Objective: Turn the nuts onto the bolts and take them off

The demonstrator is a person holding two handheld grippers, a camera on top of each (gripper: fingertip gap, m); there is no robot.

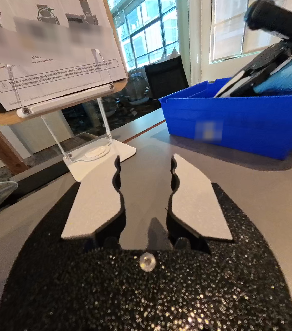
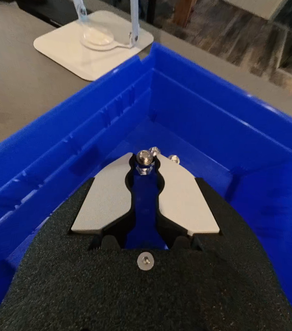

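My right gripper (image 2: pixel 144 160) is down inside a blue bin (image 2: pixel 204 111), near its far corner. Its fingertips are shut on a silver bolt (image 2: pixel 144 156), whose threaded end points up at the camera, with a hex part (image 2: pixel 143 170) below it. Two more silver bolts (image 2: pixel 155 150) (image 2: pixel 174 158) lie just behind the fingertips on the bin floor. My left gripper (image 1: pixel 146 161) is open and empty, low over the grey table (image 1: pixel 195 170). The left wrist view shows the right gripper (image 1: pixel 245 80) reaching into the bin (image 1: pixel 231 114), held by a hand in a blue glove (image 1: pixel 284 77).
A document stand holding a printed sheet (image 1: pixel 52 71) stands on a white base (image 1: pixel 95 161), ahead and left of my left gripper. The base (image 2: pixel 95 48) sits just beyond the bin's far corner. A black chair (image 1: pixel 166 78) and windows are behind the table. The gap from one gripper's tips to the other's is roughly 30 cm.
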